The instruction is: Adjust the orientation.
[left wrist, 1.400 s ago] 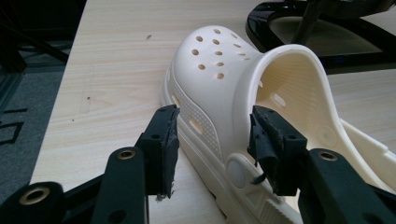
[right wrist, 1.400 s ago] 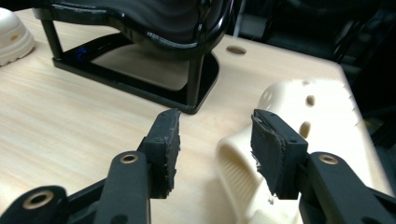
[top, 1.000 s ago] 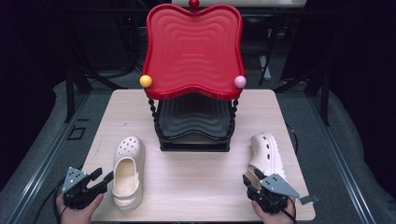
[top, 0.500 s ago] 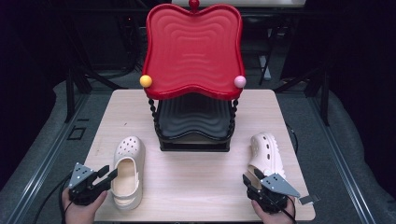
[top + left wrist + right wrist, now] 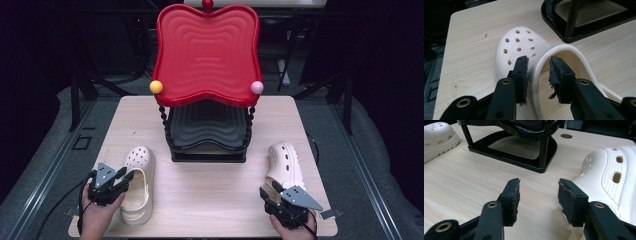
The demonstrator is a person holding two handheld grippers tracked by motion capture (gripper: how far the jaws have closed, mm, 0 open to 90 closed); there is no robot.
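In the high view, the left gripper (image 5: pixel 121 176) sits at the near left of the wooden table (image 5: pixel 210 200), its jaws reaching onto the side wall of the left cream clog (image 5: pixel 137 182), which lies toe away from the person. The right gripper (image 5: pixel 267 187) rests at the near right, with the right cream clog (image 5: pixel 283 165) just ahead of its jaws; whether they touch cannot be told from here. Beyond both grippers stands a two-tier rack (image 5: pixel 207 130) with a red top tray (image 5: pixel 206 52) and a black lower tray, much of that lower tray hidden under the red one.

In the left gripper view, the jaws straddle the clog's (image 5: pixel 524 50) collar rim: one pad lies against the outer wall, the other stands inside the opening, with a sliver of gap still visible on that side. The jaws have just been closing around this rim and stand at a middling width. The heel end is cut off at the bottom right.

In the right gripper view, the jaws stand apart with bare table between them. The right clog (image 5: pixel 609 180) lies just beside the right-hand jaw, its lower edge hidden behind it, so contact is unclear. The rack's black base (image 5: pixel 524 157) stands ahead, and the other clog's toe (image 5: pixel 439 137) is cut off at the upper left.
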